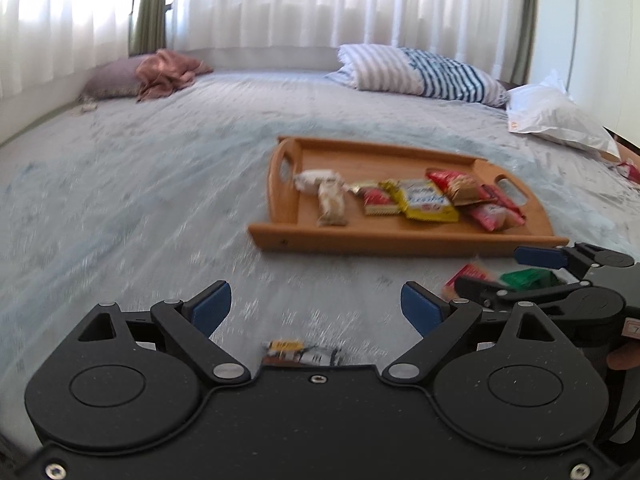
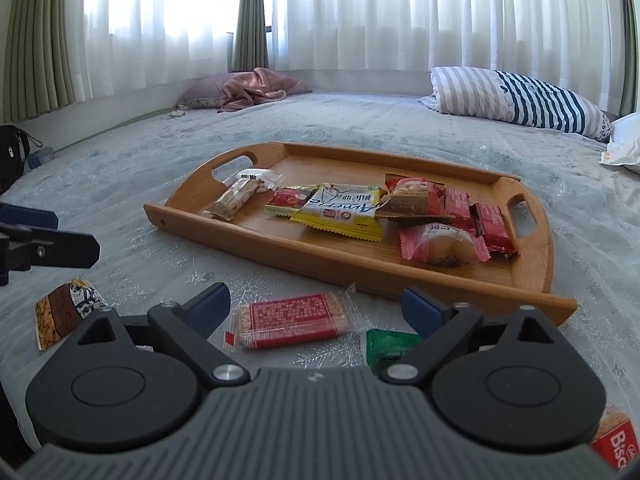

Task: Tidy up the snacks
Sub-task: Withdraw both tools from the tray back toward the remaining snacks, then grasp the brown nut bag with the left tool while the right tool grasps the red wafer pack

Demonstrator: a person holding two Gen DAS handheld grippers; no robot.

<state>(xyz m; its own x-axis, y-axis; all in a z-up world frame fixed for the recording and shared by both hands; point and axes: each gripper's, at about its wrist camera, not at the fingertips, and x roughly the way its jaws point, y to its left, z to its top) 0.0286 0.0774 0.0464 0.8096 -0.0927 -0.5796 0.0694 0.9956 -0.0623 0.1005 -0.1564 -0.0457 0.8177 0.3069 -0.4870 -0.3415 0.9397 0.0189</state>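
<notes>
Snacks first: most sit already in the wooden tray [image 2: 360, 276] on the bedspread [image 2: 120, 184], e.g. a yellow packet [image 2: 340, 212] mid-tray, red-wrapped ones toward its right handle, a pale bar near the left handle. Loose ones still lie on the cover in front of the tray: a red-label cracker pack [image 2: 292, 320], a green wrapper [image 2: 388, 346] just beside it, a nut bar [image 2: 64, 312] off to the left, and a red biscuit pack [image 2: 614, 446] at the right edge, partly cut off.

Right gripper [image 2: 316, 308] hovers over the cracker pack w/ jaws wide apart, nothing clamped; the pack lies between the fingers but pads aren't pressing it. Left gripper [image 1: 316, 304] is also spread wide and empty, w/ a small wrapped bar [image 1: 300, 352] low in its view, prob. the nut bar.

Step in hand, by my read: picking up the leftovers. Next move needs the right gripper lower, pads astride the pack's short width, close gently since crackers crush, then lift over the tray's front wall. Left view is blurred, so alignment there is unclear.
</notes>
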